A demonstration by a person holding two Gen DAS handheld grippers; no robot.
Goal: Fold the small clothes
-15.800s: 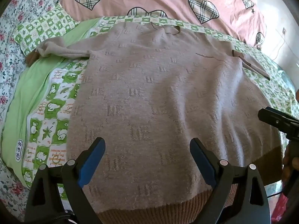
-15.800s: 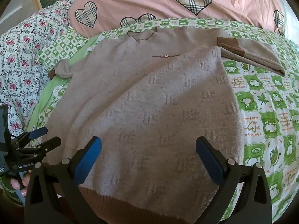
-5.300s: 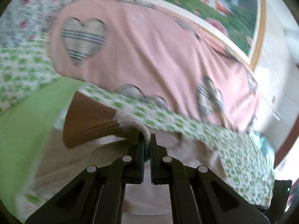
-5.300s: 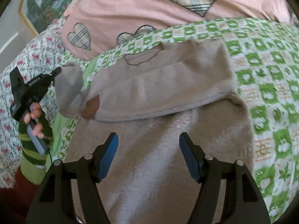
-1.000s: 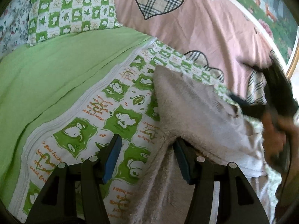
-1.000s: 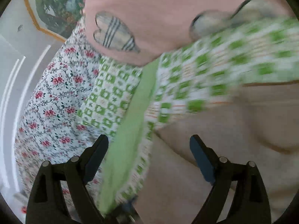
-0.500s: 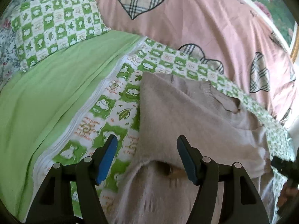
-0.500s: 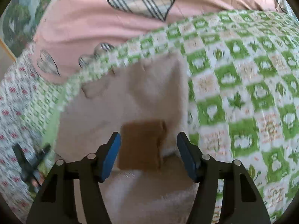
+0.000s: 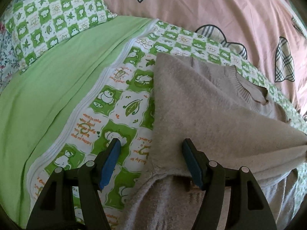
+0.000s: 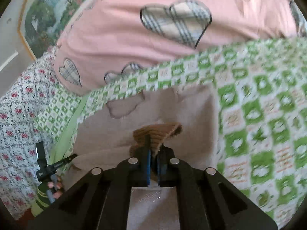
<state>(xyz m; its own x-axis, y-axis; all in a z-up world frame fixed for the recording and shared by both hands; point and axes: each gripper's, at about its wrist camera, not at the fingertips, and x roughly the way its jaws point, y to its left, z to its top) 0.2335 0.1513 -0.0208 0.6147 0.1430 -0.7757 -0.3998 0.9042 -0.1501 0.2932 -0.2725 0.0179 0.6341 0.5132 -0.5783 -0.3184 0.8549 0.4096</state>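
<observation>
Change: half a second ago the right gripper point(image 10: 153, 169) hung spread over a flat brown cuff point(image 10: 157, 133); now its fingers have clamped onto that cuff and the ribbing bunches up between them.
Right gripper: pinched tight on the cuff, only a sliver between the blue pads. The cuff ends a sleeve lying folded across the chest, so holding it there gives control of the whole sleeve.
Left gripper: the left gripper point(image 9: 151, 162) hangs spread wide and grasps nothing. One blue finger point(image 9: 110, 162) sits over the bedsheet point(image 9: 122, 99); the other is above the sweater's folded left edge.
Sweater: the sweater point(image 9: 201, 115) lies spread on the bed, its neckline point(image 9: 249, 94) pointing to the head of the bed, close under the pink duvet point(image 10: 134, 32). It sits well in from the left edge of the bed, where a plain green sheet point(image 9: 57, 71) shows.
Why so: my reading is that the left side stays free so its fold keeps flat while the right hand shifts the sleeve.
Progress: sleeves look turned in; the body is not yet folded over, I judge.
Risk: the knit is soft and may drag the layer beneath if the cuff is pulled hard.
Blur: the right view is smeared toward the right edge of the bed, so detail there is unclear.
</observation>
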